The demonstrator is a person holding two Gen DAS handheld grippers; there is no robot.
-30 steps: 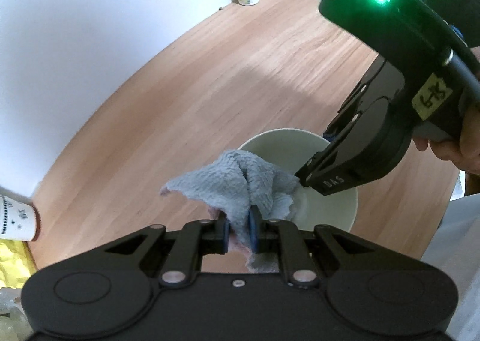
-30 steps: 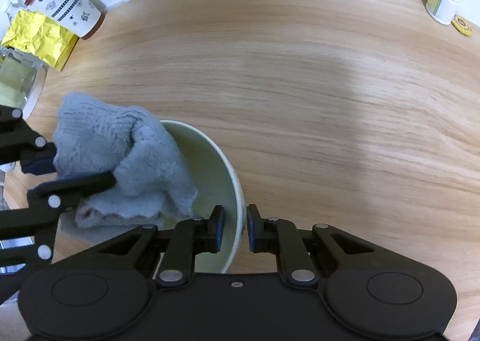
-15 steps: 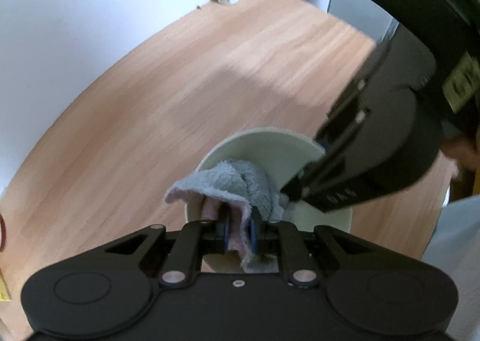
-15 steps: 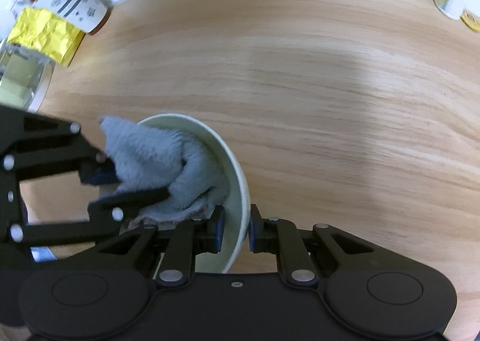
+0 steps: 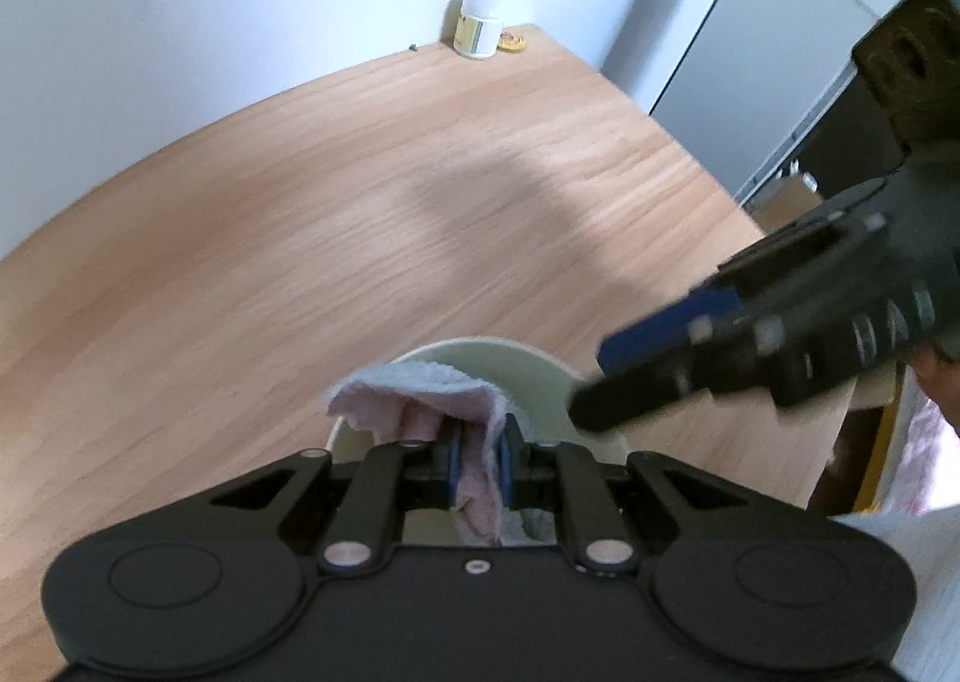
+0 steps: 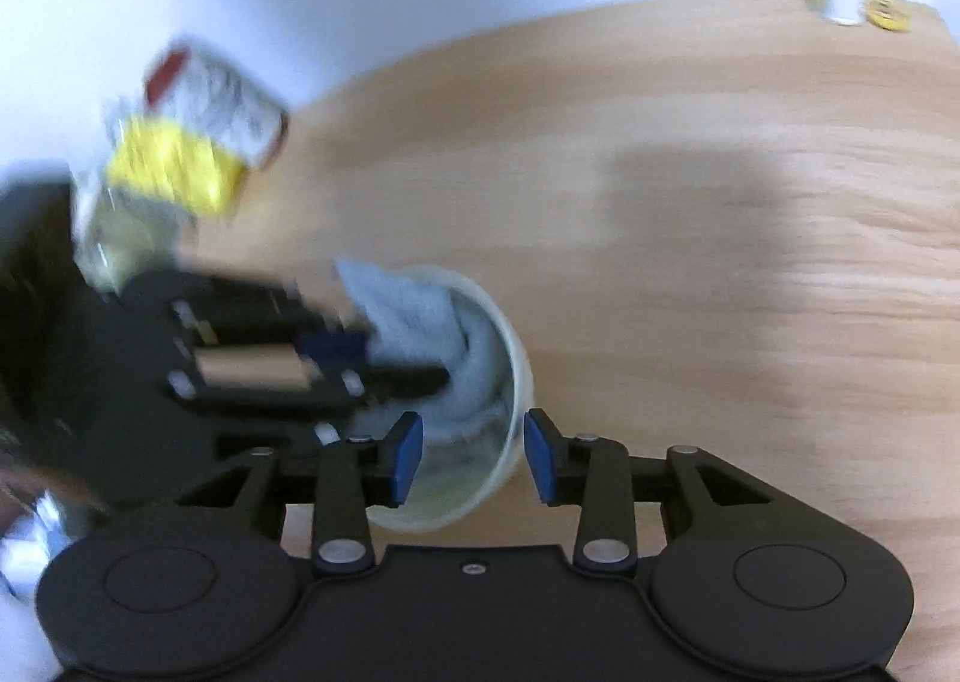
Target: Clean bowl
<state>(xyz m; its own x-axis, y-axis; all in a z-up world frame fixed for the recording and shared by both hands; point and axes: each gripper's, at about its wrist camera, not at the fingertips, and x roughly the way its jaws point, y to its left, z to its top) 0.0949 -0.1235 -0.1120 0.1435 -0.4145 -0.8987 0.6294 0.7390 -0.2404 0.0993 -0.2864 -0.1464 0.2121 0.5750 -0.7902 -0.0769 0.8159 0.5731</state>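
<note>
White jar [image 5: 482, 20], yellow packet [image 6: 174, 172]

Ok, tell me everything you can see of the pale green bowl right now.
The pale green bowl is round, smooth and glossy, ceramic by its look, and stands on the wooden table. A grey terry cloth with a pinkish underside is stuffed into it, pinched by the left gripper. The right gripper straddles the near rim, one finger inside and one outside, its jaws having just been opening; its pads stand clear of the wall. Blur hides finer detail.
</note>
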